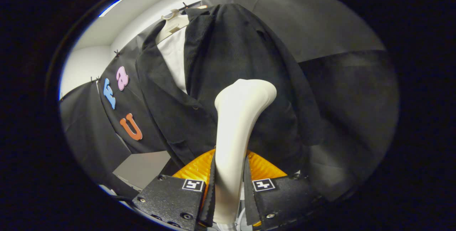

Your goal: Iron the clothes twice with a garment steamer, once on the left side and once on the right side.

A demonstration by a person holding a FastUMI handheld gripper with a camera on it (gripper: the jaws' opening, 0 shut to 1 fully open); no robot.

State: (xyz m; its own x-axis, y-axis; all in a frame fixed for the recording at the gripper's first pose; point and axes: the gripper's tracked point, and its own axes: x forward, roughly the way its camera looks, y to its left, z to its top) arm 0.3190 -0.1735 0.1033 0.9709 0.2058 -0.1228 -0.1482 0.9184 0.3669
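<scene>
Black cloth booth wall behind, dark jacket (231,81) on a hanger (173,21), fingers (228,192) pinching the garment steamer (237,131) handle, its head against the jacket front

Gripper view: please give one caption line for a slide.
Gripper shut on the cream garment steamer, its head raised against a dark jacket hanging on a hanger.

A recording booth: black cloth walls (320,28) pinned around a hanging jacket (228,63).
</scene>
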